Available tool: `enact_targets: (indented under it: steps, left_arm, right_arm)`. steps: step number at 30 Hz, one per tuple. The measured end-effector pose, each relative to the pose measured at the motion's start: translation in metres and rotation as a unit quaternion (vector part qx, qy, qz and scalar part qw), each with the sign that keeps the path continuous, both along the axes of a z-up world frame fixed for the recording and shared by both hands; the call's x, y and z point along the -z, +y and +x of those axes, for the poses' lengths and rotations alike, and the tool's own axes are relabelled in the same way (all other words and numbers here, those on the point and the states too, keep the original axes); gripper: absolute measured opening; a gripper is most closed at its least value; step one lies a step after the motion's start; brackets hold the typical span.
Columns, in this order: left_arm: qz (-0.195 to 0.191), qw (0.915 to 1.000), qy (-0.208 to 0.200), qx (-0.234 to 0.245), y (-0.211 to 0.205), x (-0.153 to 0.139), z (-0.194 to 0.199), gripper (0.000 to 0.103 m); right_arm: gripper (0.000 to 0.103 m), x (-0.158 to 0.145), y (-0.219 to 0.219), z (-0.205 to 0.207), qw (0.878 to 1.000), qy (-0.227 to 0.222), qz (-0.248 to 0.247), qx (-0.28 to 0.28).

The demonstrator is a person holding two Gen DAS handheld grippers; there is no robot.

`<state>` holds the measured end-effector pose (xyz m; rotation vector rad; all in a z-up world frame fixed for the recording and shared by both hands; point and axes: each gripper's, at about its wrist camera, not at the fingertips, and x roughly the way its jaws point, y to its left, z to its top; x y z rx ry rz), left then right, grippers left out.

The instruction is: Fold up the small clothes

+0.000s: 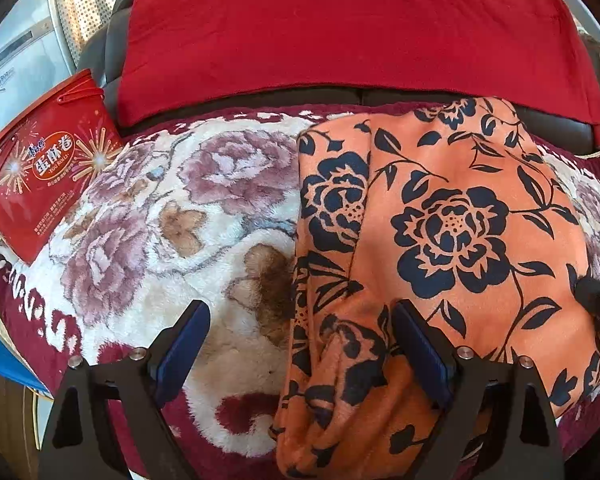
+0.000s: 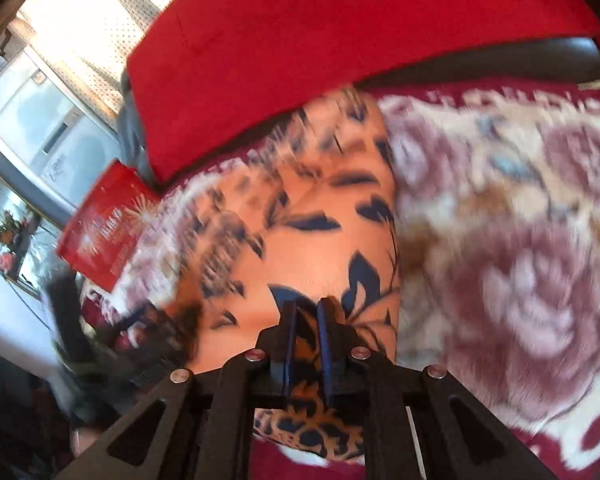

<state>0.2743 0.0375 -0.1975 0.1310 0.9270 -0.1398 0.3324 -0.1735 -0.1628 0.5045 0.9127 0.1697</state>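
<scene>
One orange garment point(image 1: 452, 240) with dark flower print. One plush floral blanket point(image 1: 148, 216) under it. One red cloth point(image 1: 340, 28) over the dark sofa back point(image 1: 112, 56), one sofa. One red egg-roll bag point(image 1: 40, 168). Two claws: left claw point(image 1: 300, 344), right claw point(image 2: 306, 320). One white appliance point(image 1: 16, 60) at far left.

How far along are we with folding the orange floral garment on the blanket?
Done: the orange floral garment already lies doubled lengthwise on the floral blanket, one layer edge running down its left side. In hand: the right gripper has its fingers nearly closed with the garment's near edge between them; the left gripper is open over the near-left corner, gripping nothing. Left: probably the crosswise fold and smoothing.
</scene>
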Motion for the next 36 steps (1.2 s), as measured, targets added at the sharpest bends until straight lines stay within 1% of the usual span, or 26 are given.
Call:
enact_targets:
  steps: [2,4,9,14,16,18,19,21,22,24,25,27,29,31,32,33,34,36]
  left_arm:
    - [0.003,1.0,-0.004,0.001,-0.001,0.0,-0.001,0.093]
    - [0.009,0.9999,-0.01,0.002,-0.002,0.0,-0.003,0.093]
    - [0.02,0.9996,-0.019,0.004,-0.005,-0.001,-0.006,0.093]
    - [0.021,0.9996,-0.021,0.0,-0.005,-0.003,-0.009,0.093]
    - [0.022,0.9995,-0.021,-0.001,-0.005,-0.004,-0.011,0.093]
    - [0.019,0.9996,-0.02,-0.003,-0.003,-0.007,-0.013,0.093]
    - [0.013,0.9997,-0.02,-0.004,-0.001,-0.009,-0.013,0.092]
    - [-0.009,0.9994,-0.031,-0.008,0.005,-0.019,-0.016,0.092]
    - [-0.012,0.9991,-0.04,-0.01,0.007,-0.023,-0.017,0.092]
    - [-0.007,0.9981,-0.058,-0.018,0.01,-0.029,-0.019,0.092]
    - [-0.006,0.998,-0.059,-0.02,0.01,-0.029,-0.017,0.093]
    - [-0.004,0.9985,-0.05,-0.023,0.01,-0.025,-0.014,0.093]
    - [0.015,0.9993,-0.018,-0.03,0.009,-0.012,-0.005,0.093]
    - [0.014,0.9995,0.016,-0.023,0.006,0.002,0.001,0.093]
    - [0.014,0.9995,0.014,-0.023,0.006,0.002,0.0,0.093]
    - [0.018,0.9996,0.006,-0.021,0.005,0.0,-0.001,0.093]
    - [0.023,0.9996,-0.001,-0.017,0.004,-0.003,-0.002,0.093]
    - [0.02,0.9997,-0.013,-0.011,0.003,-0.008,-0.005,0.093]
  right_arm:
    - [0.014,0.005,-0.009,-0.011,0.999,-0.026,0.027,0.008]
    - [0.014,0.008,-0.012,-0.015,0.999,-0.03,0.03,0.007]
    - [0.013,0.012,-0.01,-0.022,0.999,-0.031,0.017,0.007]
    - [0.013,0.015,-0.003,-0.038,0.998,-0.056,-0.014,0.003]
    - [0.012,0.013,-0.003,-0.04,0.999,-0.049,-0.018,0.005]
    - [0.012,0.004,0.002,-0.04,0.999,-0.031,-0.038,-0.004]
    - [0.014,0.0,0.003,-0.041,0.999,-0.027,-0.044,-0.008]
    - [0.014,-0.014,0.003,-0.044,0.999,-0.019,-0.046,-0.018]
    - [0.014,-0.02,0.002,-0.046,0.999,-0.024,-0.045,-0.018]
    - [0.014,-0.032,-0.003,-0.05,0.998,-0.045,-0.045,-0.012]
    - [0.014,-0.037,-0.006,-0.05,0.998,-0.051,-0.048,-0.009]
    - [0.014,-0.038,-0.009,-0.047,0.998,-0.048,-0.045,-0.005]
    - [0.014,-0.032,-0.01,-0.043,0.999,-0.039,-0.032,-0.008]
    - [0.014,-0.013,-0.004,-0.036,0.999,-0.006,-0.021,-0.023]
    - [0.014,-0.003,-0.001,-0.034,0.999,0.003,-0.026,-0.025]
    - [0.014,0.0,0.0,-0.036,0.999,-0.008,-0.028,-0.022]
    - [0.014,-0.001,0.0,-0.038,0.999,-0.019,-0.026,-0.021]
    - [0.014,-0.004,-0.004,-0.039,0.999,-0.024,-0.014,-0.025]
